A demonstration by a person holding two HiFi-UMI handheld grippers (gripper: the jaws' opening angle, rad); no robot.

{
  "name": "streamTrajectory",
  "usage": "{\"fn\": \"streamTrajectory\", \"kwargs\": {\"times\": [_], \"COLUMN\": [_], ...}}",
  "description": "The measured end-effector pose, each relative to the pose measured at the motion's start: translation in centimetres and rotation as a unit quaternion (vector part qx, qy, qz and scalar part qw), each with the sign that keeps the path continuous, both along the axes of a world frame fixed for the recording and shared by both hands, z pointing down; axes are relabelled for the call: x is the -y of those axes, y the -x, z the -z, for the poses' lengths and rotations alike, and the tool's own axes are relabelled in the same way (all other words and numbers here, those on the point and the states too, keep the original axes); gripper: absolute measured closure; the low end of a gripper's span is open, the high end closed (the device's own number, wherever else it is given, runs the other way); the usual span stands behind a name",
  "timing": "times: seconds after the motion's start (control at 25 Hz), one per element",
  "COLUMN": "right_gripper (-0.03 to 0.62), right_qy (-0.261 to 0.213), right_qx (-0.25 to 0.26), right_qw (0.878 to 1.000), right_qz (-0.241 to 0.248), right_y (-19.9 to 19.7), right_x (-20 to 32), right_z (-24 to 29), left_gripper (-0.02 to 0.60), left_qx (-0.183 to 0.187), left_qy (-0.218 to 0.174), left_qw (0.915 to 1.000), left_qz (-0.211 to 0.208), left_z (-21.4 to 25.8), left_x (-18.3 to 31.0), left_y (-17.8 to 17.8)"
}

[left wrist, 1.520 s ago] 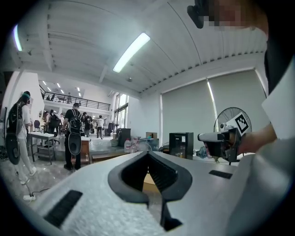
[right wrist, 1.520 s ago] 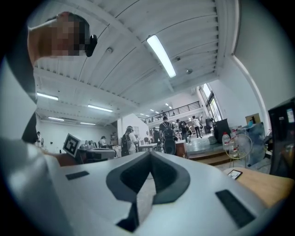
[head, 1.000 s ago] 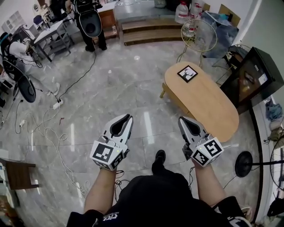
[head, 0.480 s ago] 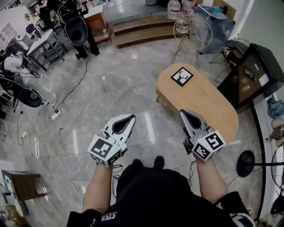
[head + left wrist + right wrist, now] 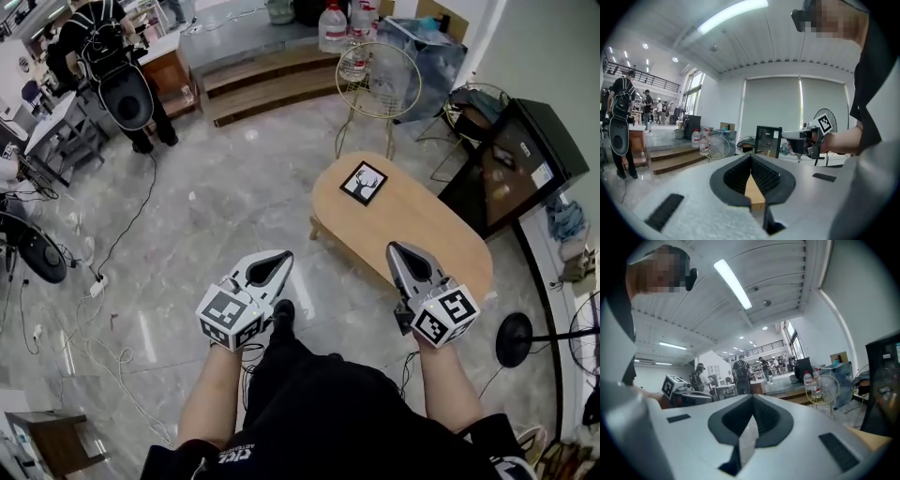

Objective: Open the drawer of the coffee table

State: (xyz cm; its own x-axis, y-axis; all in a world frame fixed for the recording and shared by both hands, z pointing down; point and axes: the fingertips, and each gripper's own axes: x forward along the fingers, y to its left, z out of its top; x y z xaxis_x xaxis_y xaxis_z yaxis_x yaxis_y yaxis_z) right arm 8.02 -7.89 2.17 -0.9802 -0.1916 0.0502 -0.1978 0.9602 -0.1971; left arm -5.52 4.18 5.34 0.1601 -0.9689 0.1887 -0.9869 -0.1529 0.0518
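The coffee table is a low oval with a light wooden top, and a black-and-white framed picture lies near its far end. No drawer front shows in any view. My left gripper hovers over the floor left of the table, its jaws shut with nothing between them. My right gripper overlaps the table's near edge in the head view, also shut and empty. In the left gripper view, the left gripper has the wooden top showing below its tips. In the right gripper view, the right gripper points across the room.
A black cabinet stands right of the table. A round wire stand and water bottles sit behind it, by wooden steps. A floor fan is at the right. Cables trail over the floor at left, and a person stands beyond.
The person has stepped toward the coffee table. Both grippers moved with the body, and the right one now overlaps the table's near edge.
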Motion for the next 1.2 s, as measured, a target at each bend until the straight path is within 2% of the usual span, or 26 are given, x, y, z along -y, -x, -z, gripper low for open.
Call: {"fn": "streamTrajectory", "kwargs": {"times": [0.12,0.24,0.44,0.6,0.76,0.88,1.0,1.08,1.2], "right_gripper": [0.589,0.589,0.589,0.589,0.589,0.589,0.589,0.589,0.589], "right_qy": [0.000,-0.003,-0.002,0.010,0.016,0.003,0.003,0.018,0.037], "right_qx": [-0.013,-0.029,-0.053,-0.057,-0.053,-0.041,-0.028,-0.013,-0.011], "right_qw": [0.999,0.997,0.992,0.988,0.983,0.975,0.964,0.961,0.962], "right_qz": [-0.038,-0.070,-0.115,-0.143,-0.176,-0.218,-0.264,-0.276,-0.271], "right_y": [2.7,5.9,10.8,12.7,10.8,6.9,2.1,0.2,-1.3], "right_x": [2.4,3.9,4.8,4.6,5.5,6.6,7.7,7.5,6.2], "right_z": [-0.3,-0.2,-0.8,-1.3,-1.1,-0.5,-0.8,-1.5,-3.6], "left_gripper": [0.580,0.578,0.580,0.577,0.577,0.577,0.575,0.574,0.572], "left_qx": [-0.011,0.004,-0.004,-0.021,-0.025,-0.031,-0.052,-0.065,-0.068], "left_qy": [0.007,0.006,-0.029,-0.040,-0.033,-0.035,-0.044,-0.040,-0.037], "left_qw": [0.9997,0.9978,0.9928,0.9903,0.9839,0.9754,0.9662,0.9634,0.9636], "left_qz": [-0.022,-0.066,-0.117,-0.132,-0.174,-0.215,-0.249,-0.257,-0.256], "left_z": [-0.7,-0.6,-0.1,-0.7,-0.7,0.0,1.1,1.3,1.0], "left_x": [2.6,5.2,8.5,10.7,12.9,14.1,14.5,14.5,14.3], "left_y": [4.1,7.5,11.7,14.0,12.1,8.6,5.1,3.7,2.0]}}
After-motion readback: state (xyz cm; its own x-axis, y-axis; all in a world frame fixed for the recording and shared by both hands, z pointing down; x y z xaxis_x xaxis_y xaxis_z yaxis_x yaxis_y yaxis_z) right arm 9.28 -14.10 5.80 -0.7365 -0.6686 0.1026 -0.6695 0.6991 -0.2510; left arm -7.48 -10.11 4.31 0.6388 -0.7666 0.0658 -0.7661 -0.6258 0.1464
